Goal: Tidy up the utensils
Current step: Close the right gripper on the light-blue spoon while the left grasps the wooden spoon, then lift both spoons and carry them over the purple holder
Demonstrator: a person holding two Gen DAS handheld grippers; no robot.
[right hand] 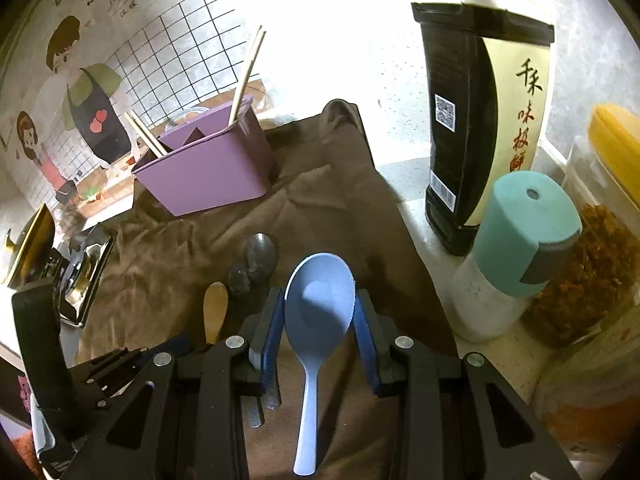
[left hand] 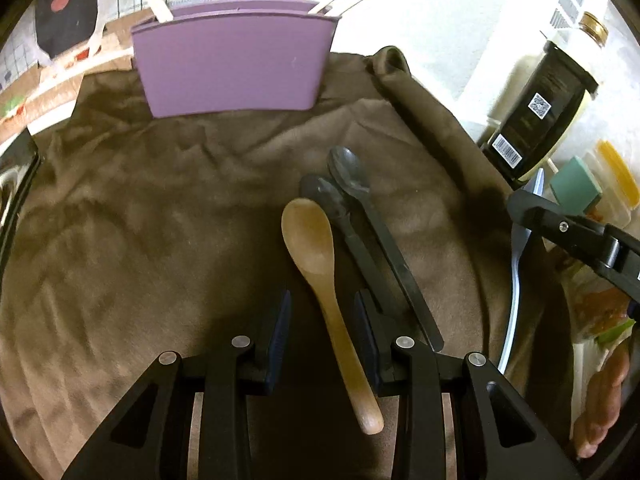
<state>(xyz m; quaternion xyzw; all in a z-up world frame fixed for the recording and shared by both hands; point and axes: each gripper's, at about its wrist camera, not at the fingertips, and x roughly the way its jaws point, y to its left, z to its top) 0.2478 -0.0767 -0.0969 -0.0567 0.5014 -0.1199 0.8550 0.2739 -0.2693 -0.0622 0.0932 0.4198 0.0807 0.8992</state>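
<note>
A wooden spoon [left hand: 320,280] lies on the brown cloth [left hand: 160,220], its handle between the open fingers of my left gripper [left hand: 322,332]. Two dark spoons [left hand: 360,216] lie just right of it. A light blue spoon [right hand: 318,308] lies between the open fingers of my right gripper [right hand: 320,336], bowl at the pads; its handle shows in the left wrist view [left hand: 516,280]. The purple utensil holder [left hand: 232,68] stands at the cloth's far edge with chopsticks [right hand: 246,76] in it. The right gripper shows at the right of the left wrist view [left hand: 520,204].
A dark sauce bottle [right hand: 476,120], a teal-capped shaker [right hand: 516,248] and a jar of red flakes [right hand: 588,272] stand on the counter to the right. A metal tray [right hand: 80,276] sits at the cloth's left edge. A tiled wall with cartoon stickers [right hand: 80,100] is behind.
</note>
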